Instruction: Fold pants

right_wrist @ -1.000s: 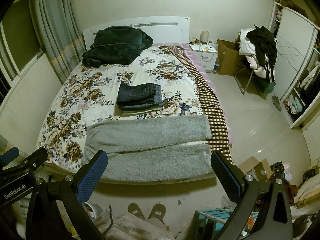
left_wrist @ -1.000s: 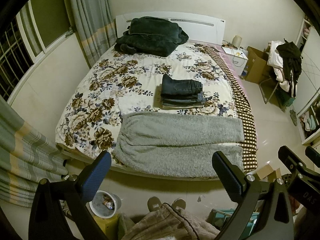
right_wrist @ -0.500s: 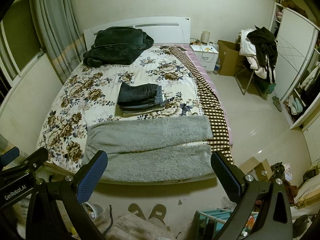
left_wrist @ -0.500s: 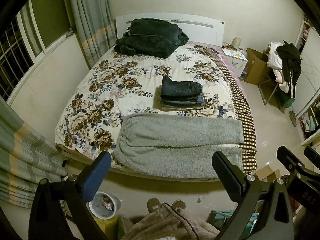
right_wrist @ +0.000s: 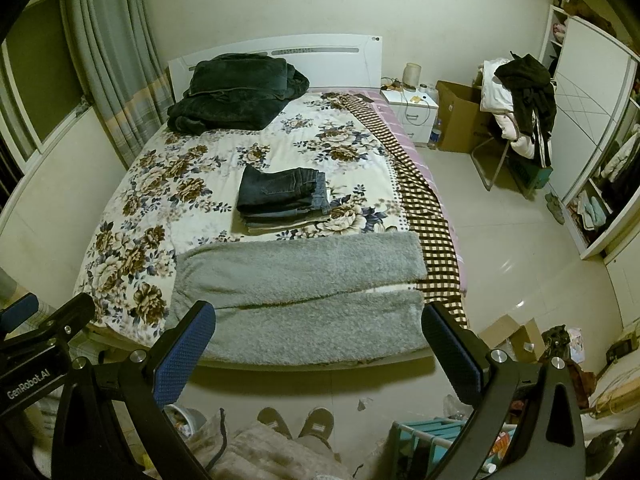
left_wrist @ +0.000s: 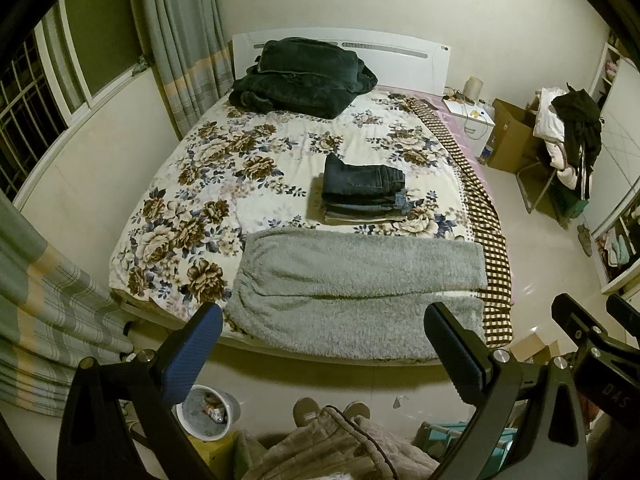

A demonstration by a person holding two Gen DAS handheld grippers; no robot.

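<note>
Grey fleece pants [left_wrist: 352, 284] lie flat across the foot of the bed, legs side by side, waist at the left; they also show in the right wrist view [right_wrist: 304, 292]. My left gripper [left_wrist: 324, 356] is open and empty, held above the floor short of the bed's foot edge. My right gripper [right_wrist: 318, 354] is open and empty, likewise back from the bed. Neither touches the pants. A stack of folded jeans [left_wrist: 362, 192] sits mid-bed behind the pants.
A dark blanket pile [left_wrist: 304, 78] lies at the headboard. The floral bedspread [left_wrist: 208, 184] covers the bed. A white bucket [left_wrist: 208, 412] stands on the floor at the left. A clothes-laden chair [right_wrist: 516, 116] and a cardboard box [right_wrist: 460, 116] stand at the right. My feet [right_wrist: 296, 424] are below.
Both grippers have drifted slightly back from the bed; the view shifts a little. The pants and jeans have not moved.
</note>
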